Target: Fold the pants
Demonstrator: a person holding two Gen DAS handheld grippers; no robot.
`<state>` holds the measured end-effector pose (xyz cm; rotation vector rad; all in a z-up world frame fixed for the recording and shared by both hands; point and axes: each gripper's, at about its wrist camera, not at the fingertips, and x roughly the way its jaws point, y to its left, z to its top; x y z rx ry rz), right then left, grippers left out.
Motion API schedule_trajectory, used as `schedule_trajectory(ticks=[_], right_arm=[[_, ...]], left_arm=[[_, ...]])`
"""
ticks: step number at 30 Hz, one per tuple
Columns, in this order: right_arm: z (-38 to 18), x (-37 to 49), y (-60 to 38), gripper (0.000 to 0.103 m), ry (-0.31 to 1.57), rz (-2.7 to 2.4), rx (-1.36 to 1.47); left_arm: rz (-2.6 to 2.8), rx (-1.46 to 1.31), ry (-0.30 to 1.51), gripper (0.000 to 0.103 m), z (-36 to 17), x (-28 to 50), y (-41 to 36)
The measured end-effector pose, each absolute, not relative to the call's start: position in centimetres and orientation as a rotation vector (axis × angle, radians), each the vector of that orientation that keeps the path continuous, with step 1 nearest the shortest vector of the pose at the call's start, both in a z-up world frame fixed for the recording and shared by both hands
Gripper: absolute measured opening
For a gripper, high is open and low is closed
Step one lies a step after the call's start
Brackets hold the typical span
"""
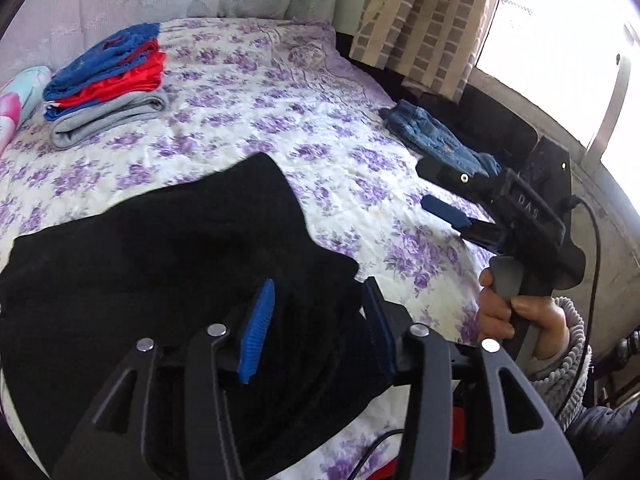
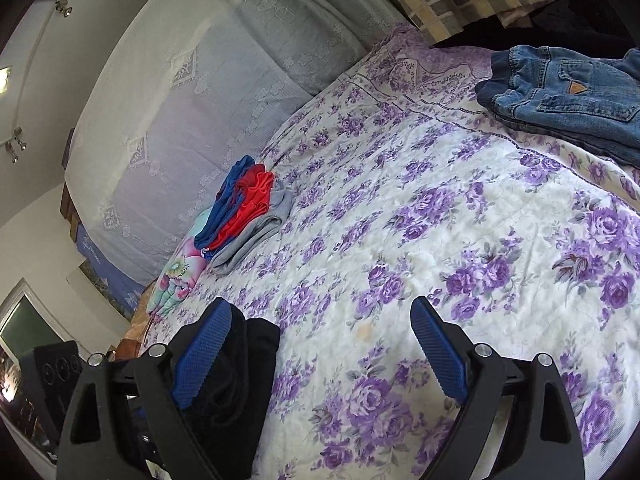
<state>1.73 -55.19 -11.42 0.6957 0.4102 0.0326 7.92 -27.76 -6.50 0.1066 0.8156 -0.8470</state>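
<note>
While the black pants point(image 1: 160, 248) lie bunched on the near part of the bed point(image 1: 248, 120), a fold of their cloth runs up between the fingers of the left tongs point(image 1: 316, 320). Those tongs stand partly open, the blue pads apart with cloth between them but not pressed from both sides, so nothing seems gripped. From the right wrist view the right tongs point(image 2: 320, 352) are wide open and hold nothing; only a dark edge of the pants shows beside their left finger. In the left wrist view the same tool hovers over the bedspread, a hand point(image 1: 516, 312) wrapped round its handle.

Judging by this, the garment has been dropped for folding but is not yet laid flat. To do the step well, each pair of tongs should probably take one corner of the waistband or a hem, pinch only a single layer, and draw the cloth outward until the legs lie straight and smooth before any fold is made. Pulling from the heap's middle would likely drag wrinkles into the fold.

Further off, a folded stack point(image 1: 108, 84) of blue, red and grey clothes sits near the far left of the bed, and blue jeans point(image 2: 568, 96) rest at the far right edge, well apart.
</note>
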Motion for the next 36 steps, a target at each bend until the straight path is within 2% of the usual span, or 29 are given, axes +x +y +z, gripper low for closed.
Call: schedule_trajectory(ticks=[1,3,5,11,14,19,23,31,34,36], right_arm=[[-11.3,1.8,-54.8,0.091,0.412,0.035,0.680],[-10.7,1.6,-53.5,0.092,0.404,0.044,0.636],[-9.6,1.3,-51.5,0.092,0.386,0.059,0.559],[-7.7,1.7,-42.8,0.092,0.411,0.092,0.204],[-8.3,2.5,-40.8,0.092,0.457,0.085,0.142],[-12.5,4.2,-41.0,0.095,0.676,0.029,0.067],[-12.4,3.4,-41.3,0.095,0.673,0.033,0.096],[-4.8,3.7,-37.8,0.095,0.410,0.153,0.047],[-4.8,5.5,-35.7,0.087,0.440,0.220,0.008],[-5.9,7.0,-34.7,0.086,0.498,0.231,-0.031]], left_arm=[[-0.825,0.099,0.802,0.047,-6.0,7.8,-26.8],[-0.752,0.073,0.769,0.060,-5.3,8.2,-24.1],[-0.650,0.041,0.737,0.066,-4.8,9.1,-21.1],[-0.416,0.003,0.765,0.066,-6.6,11.1,-14.5],[-0.363,0.015,0.803,0.073,-8.2,11.2,-12.9],[-0.341,0.025,0.821,0.094,-11.6,11.2,-11.8],[-0.371,-0.052,0.826,0.094,-11.1,11.3,-10.5],[-0.292,0.015,0.719,0.093,-7.1,13.7,-11.1],[-0.268,0.046,0.744,0.093,-8.0,14.9,-12.2],[-0.252,0.068,0.772,0.093,-9.1,15.5,-12.6]])
